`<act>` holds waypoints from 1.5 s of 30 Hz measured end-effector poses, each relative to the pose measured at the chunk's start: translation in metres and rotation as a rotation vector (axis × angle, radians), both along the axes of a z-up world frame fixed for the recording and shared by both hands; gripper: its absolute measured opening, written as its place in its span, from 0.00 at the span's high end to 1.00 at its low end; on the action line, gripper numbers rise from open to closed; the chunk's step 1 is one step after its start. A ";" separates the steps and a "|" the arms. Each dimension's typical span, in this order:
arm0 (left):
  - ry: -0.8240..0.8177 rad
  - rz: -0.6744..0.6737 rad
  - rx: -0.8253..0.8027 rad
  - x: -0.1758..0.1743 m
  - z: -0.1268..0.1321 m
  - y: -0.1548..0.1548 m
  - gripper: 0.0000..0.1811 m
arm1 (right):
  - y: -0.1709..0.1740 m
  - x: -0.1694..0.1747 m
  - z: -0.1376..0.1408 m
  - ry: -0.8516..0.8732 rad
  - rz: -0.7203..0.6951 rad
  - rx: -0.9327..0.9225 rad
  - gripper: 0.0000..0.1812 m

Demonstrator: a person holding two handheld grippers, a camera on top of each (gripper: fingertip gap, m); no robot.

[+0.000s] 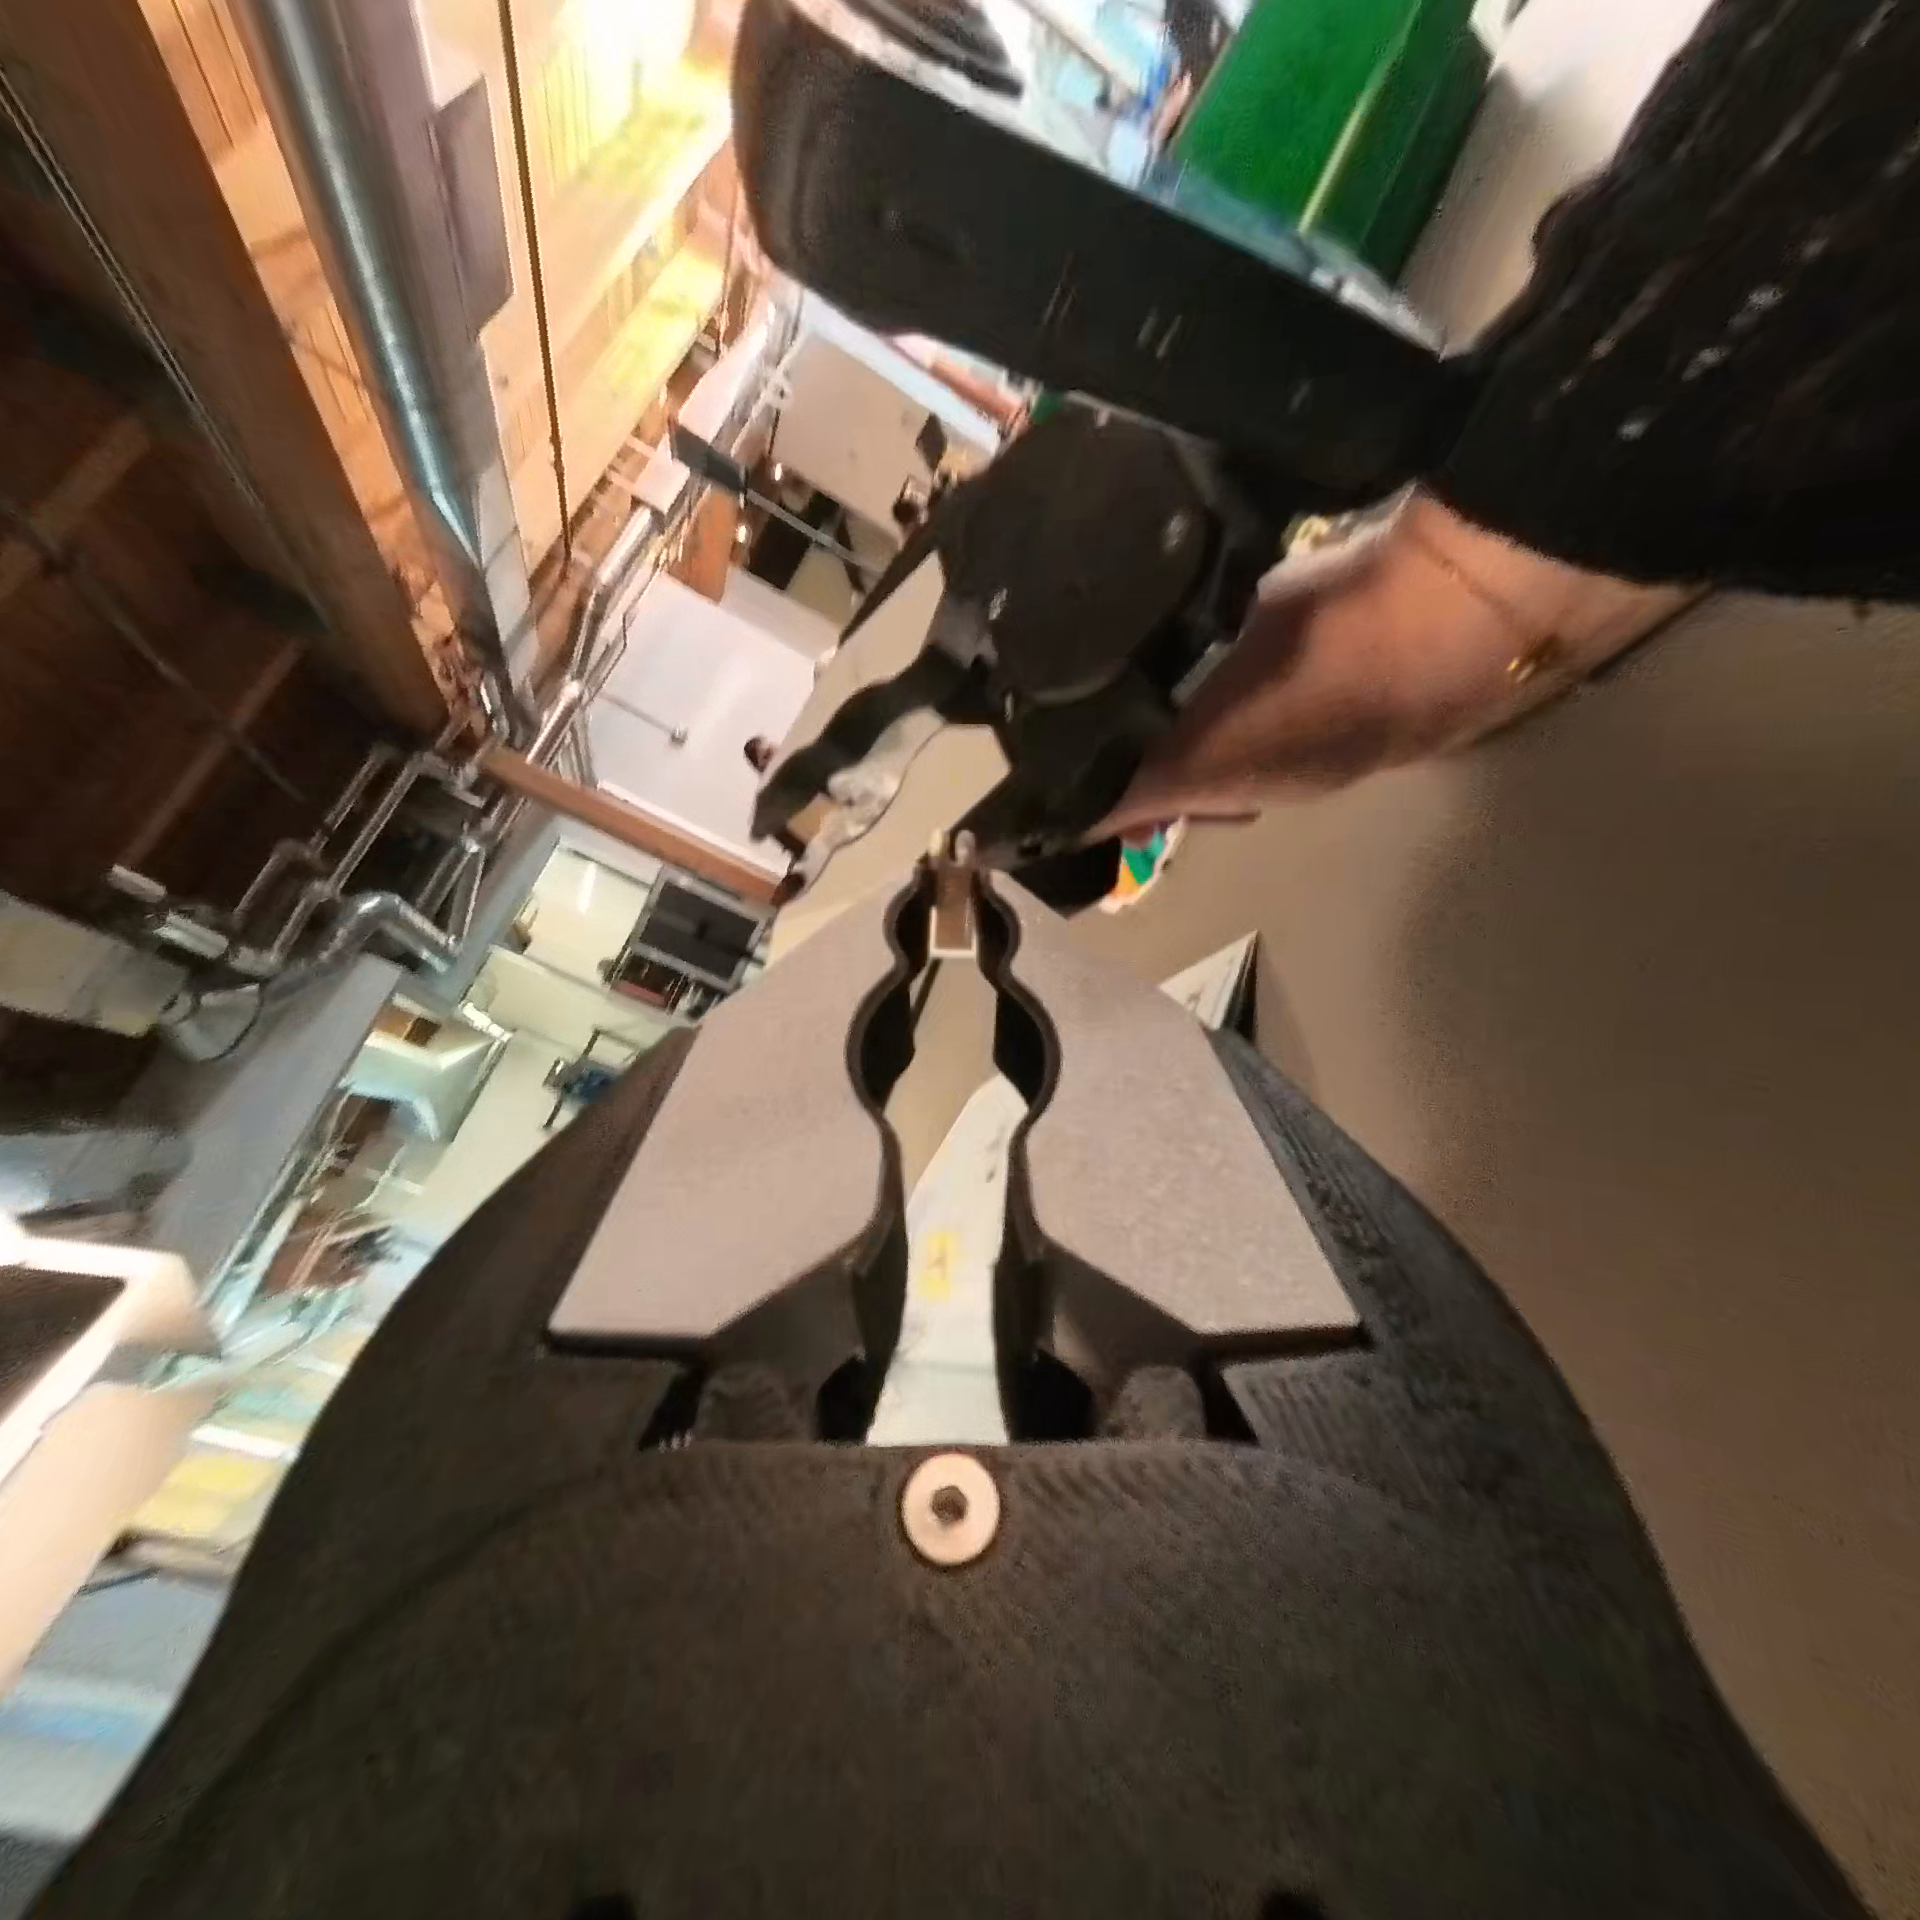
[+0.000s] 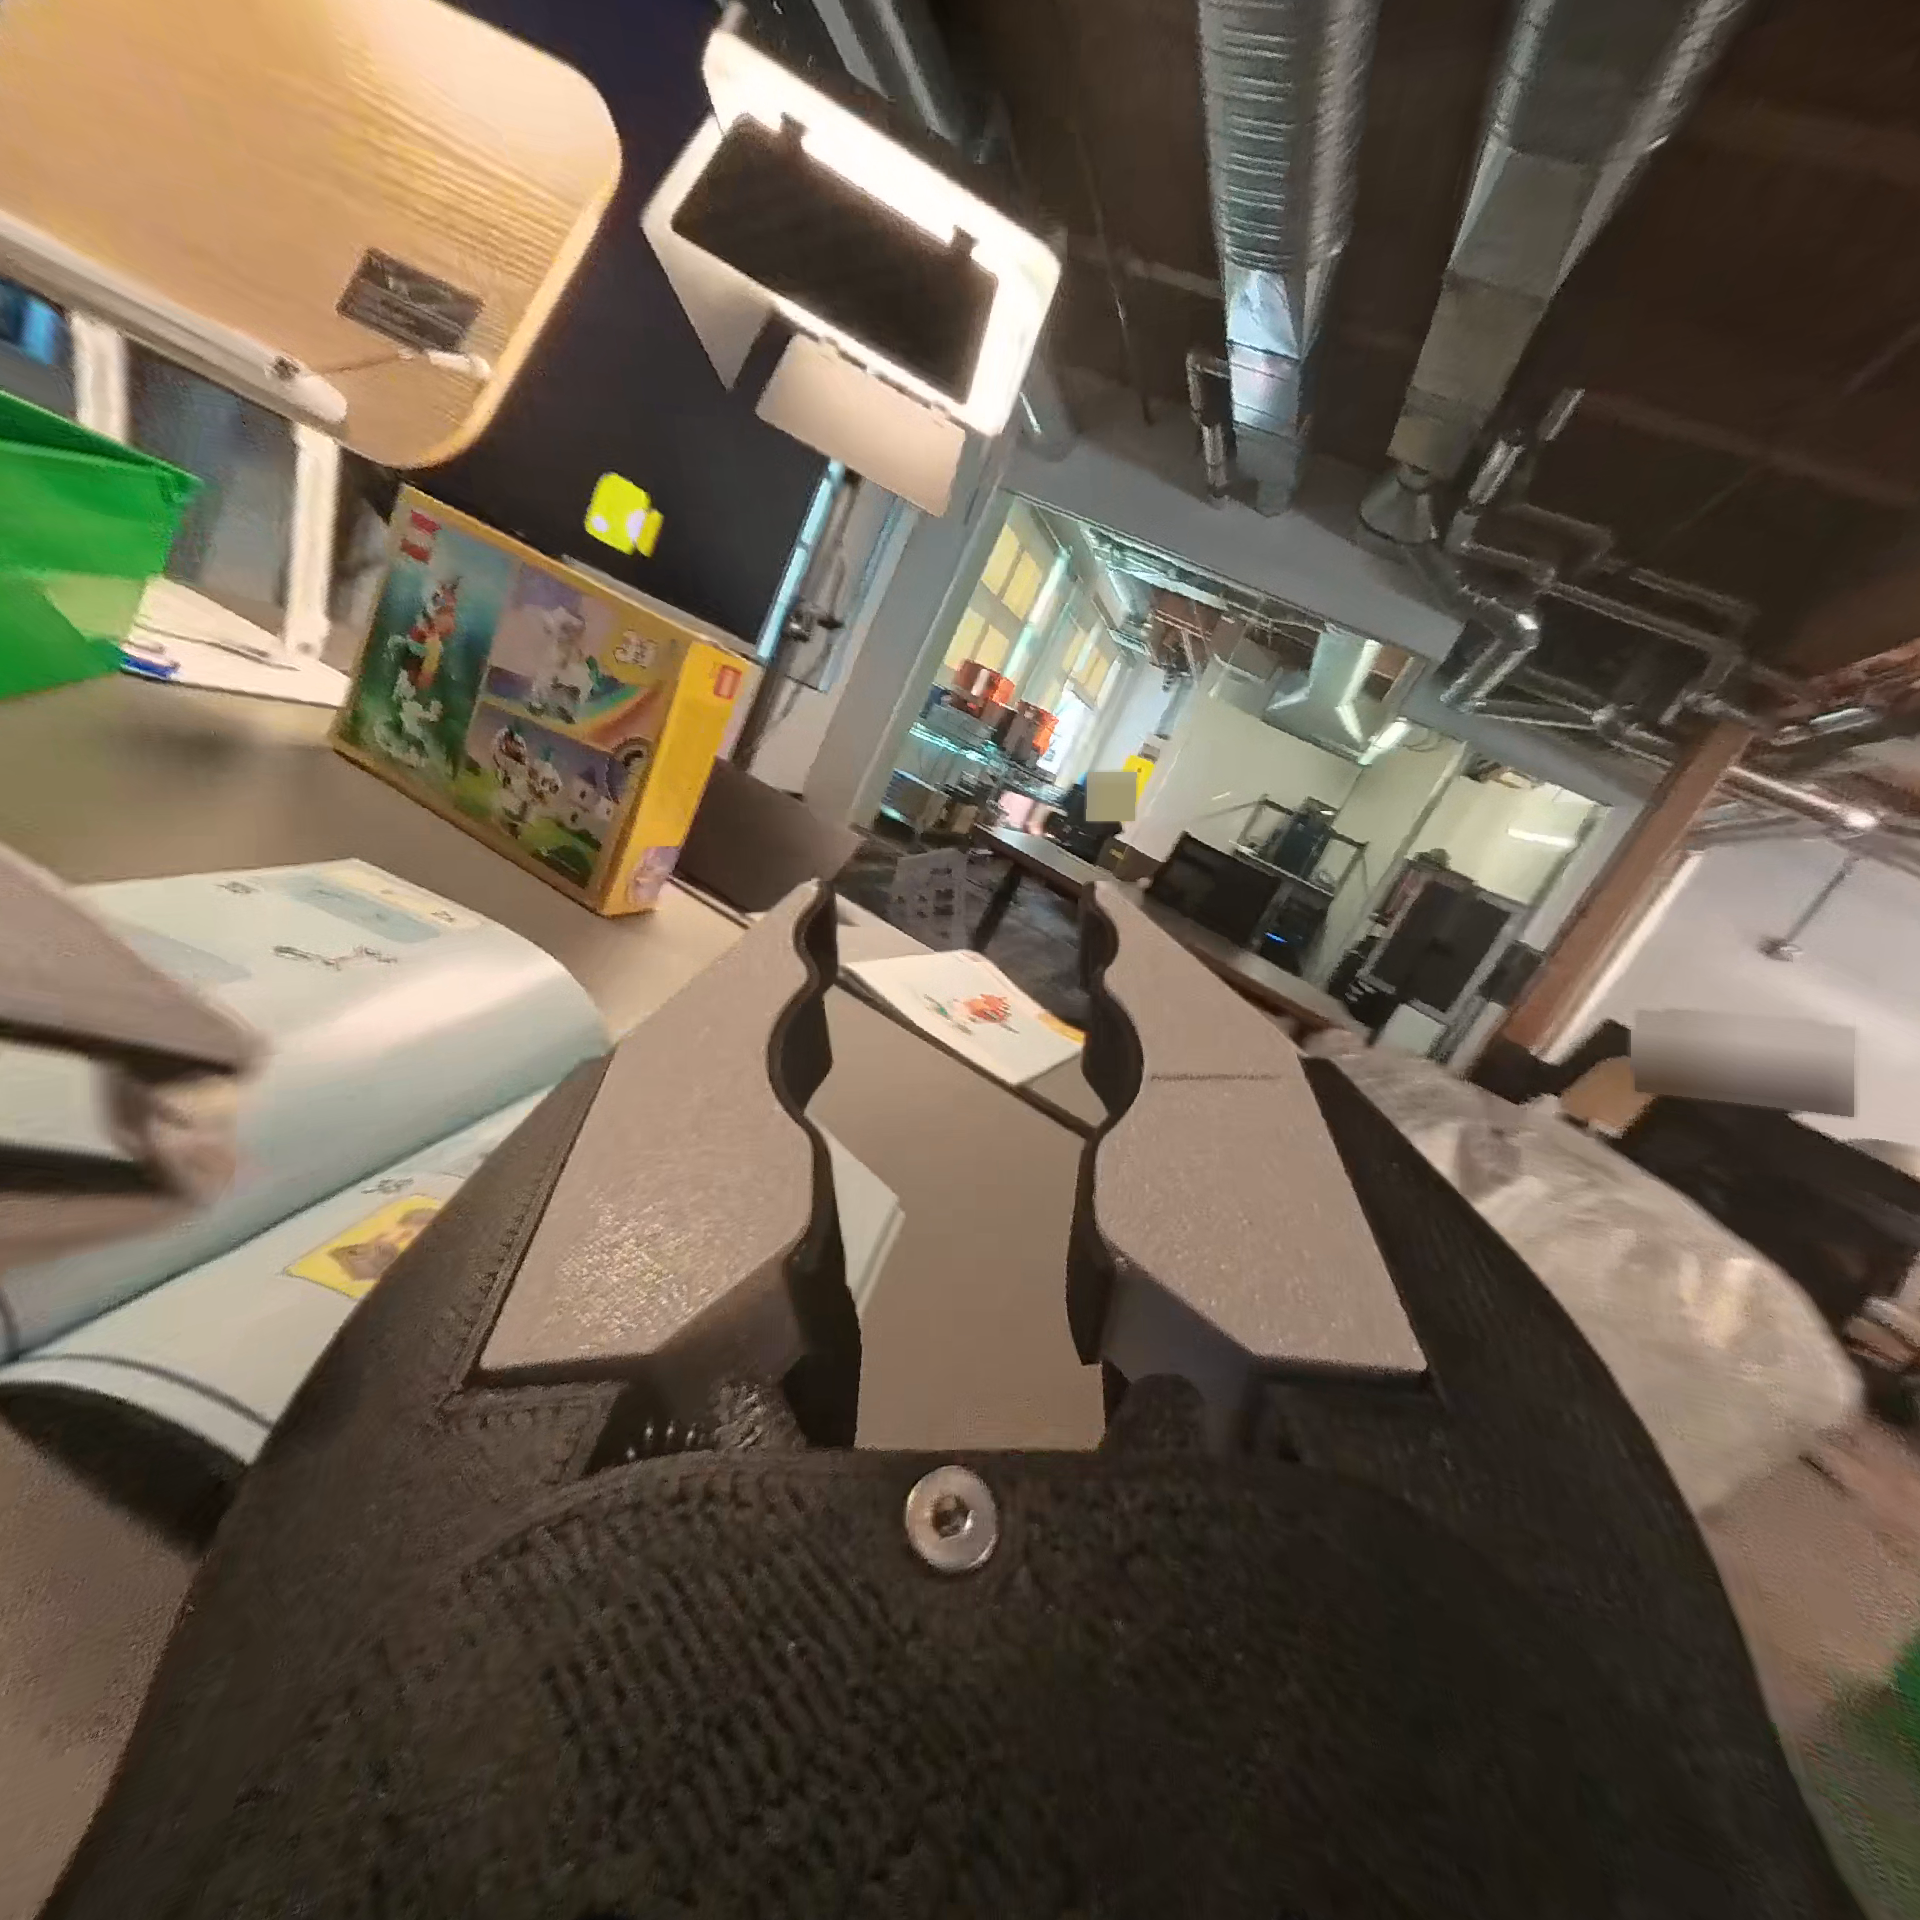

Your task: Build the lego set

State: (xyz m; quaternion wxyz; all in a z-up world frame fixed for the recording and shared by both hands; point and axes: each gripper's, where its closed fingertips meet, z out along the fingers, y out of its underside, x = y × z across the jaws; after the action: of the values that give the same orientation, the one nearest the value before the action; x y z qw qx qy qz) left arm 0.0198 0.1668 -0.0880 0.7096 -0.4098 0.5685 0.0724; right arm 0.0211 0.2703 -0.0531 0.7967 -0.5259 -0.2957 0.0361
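My left gripper (image 1: 951, 896) is shut on a small white and tan lego piece (image 1: 953, 923), pinched at the very fingertips, with a thin part sticking out past them. My right gripper (image 2: 956, 914) is open and empty above the grey table (image 2: 156, 779). In the left wrist view it (image 1: 873, 831) is held by a hand (image 1: 1351, 665), its tips just beyond the held piece. An open instruction booklet (image 2: 364, 1039) lies at the left, and the blurred left gripper shows at the left edge of the right wrist view.
A lego box (image 2: 540, 727) stands on the table behind the booklet. A green bin (image 2: 62, 561) is at the far left. A small leaflet (image 2: 966, 1013) lies ahead between my right fingers. A clear plastic bag (image 2: 1558, 1247) is at the right. One gripper's finger ends stand about 11 cm off the other's.
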 end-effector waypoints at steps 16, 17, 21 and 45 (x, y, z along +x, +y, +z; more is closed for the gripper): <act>-0.341 -0.078 -0.331 -0.029 0.008 -0.006 0.96 | -0.031 0.005 0.007 0.146 0.100 -0.027 0.77; -0.358 -0.063 -0.336 -0.032 0.010 -0.002 0.96 | -0.031 0.006 0.007 0.148 0.092 -0.030 0.77; -0.328 -0.076 -0.308 -0.030 0.009 -0.002 0.96 | -0.029 0.005 0.006 0.133 0.083 -0.028 0.77; -0.351 -0.308 -0.461 -0.008 0.008 -0.066 0.96 | -0.042 -0.012 0.003 0.041 0.170 0.023 0.82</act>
State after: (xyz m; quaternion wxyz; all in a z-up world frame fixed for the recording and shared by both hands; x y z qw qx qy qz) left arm 0.0120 0.1008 -0.0799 0.6881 -0.4749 0.4942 -0.2381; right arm 0.0089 0.2280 -0.0499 0.8025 -0.4889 -0.3235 0.1110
